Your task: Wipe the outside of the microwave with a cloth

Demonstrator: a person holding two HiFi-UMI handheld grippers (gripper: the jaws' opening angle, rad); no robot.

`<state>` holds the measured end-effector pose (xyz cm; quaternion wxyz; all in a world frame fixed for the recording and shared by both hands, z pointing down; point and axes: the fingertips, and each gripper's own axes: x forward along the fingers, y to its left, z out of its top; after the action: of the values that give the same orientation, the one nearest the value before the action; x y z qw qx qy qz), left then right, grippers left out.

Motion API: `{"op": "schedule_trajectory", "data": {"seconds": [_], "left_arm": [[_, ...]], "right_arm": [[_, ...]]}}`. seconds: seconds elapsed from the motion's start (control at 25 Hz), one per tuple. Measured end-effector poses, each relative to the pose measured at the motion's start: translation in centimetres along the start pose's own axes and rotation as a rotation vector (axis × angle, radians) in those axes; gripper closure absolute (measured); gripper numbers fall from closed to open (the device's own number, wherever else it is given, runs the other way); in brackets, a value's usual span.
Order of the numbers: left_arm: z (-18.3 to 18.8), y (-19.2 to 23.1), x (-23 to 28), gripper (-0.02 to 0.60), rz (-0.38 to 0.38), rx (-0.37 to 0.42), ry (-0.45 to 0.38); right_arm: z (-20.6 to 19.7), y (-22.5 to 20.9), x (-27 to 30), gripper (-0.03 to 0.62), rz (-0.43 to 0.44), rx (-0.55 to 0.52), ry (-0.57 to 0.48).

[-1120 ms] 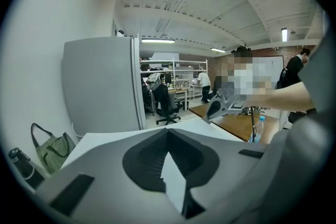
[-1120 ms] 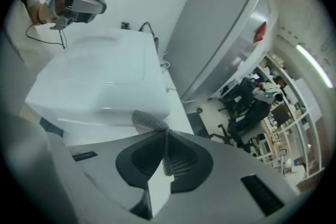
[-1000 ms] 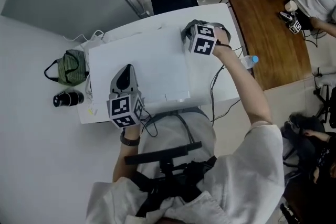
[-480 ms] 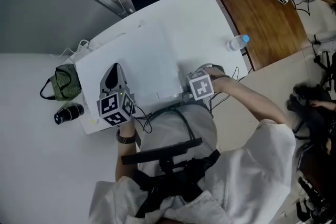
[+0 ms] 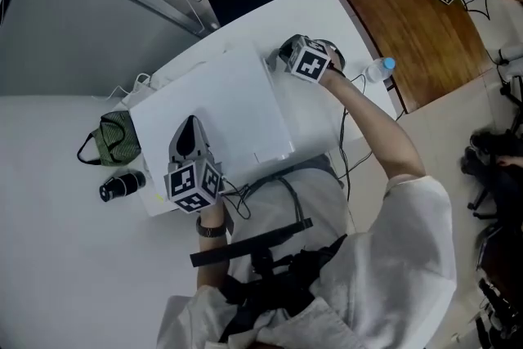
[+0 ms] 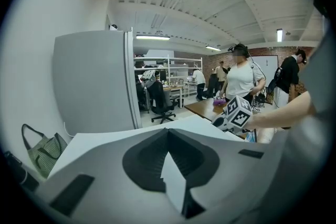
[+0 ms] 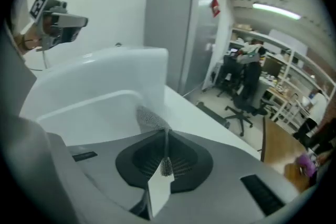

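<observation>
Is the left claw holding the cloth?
No, the left claw is shut with nothing in it; the grey cloth is pinched in the right claw.

Left gripper closed, elbow tucked, right arm stretched forward, right gripper pinching cloth
</observation>
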<state>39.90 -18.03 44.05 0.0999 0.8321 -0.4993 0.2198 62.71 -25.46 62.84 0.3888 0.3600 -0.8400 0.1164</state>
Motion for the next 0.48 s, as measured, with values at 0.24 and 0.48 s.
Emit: {"op": "schedule_trajectory", "data": {"seconds": [0.24,0.48], "left_arm": [[-0.8,1.9,-0.4,0.551,0.043,-0.035,0.006],[-1.1,2.0,0.3,0.551,0.04,-0.046,0.013]], "right_arm": [[-3.0,8.5,1.0,0.556,0.175,-0.113,0.073],[-12.5,25.2,-4.0,0.556,0.621,-0.398,0.222]]}}
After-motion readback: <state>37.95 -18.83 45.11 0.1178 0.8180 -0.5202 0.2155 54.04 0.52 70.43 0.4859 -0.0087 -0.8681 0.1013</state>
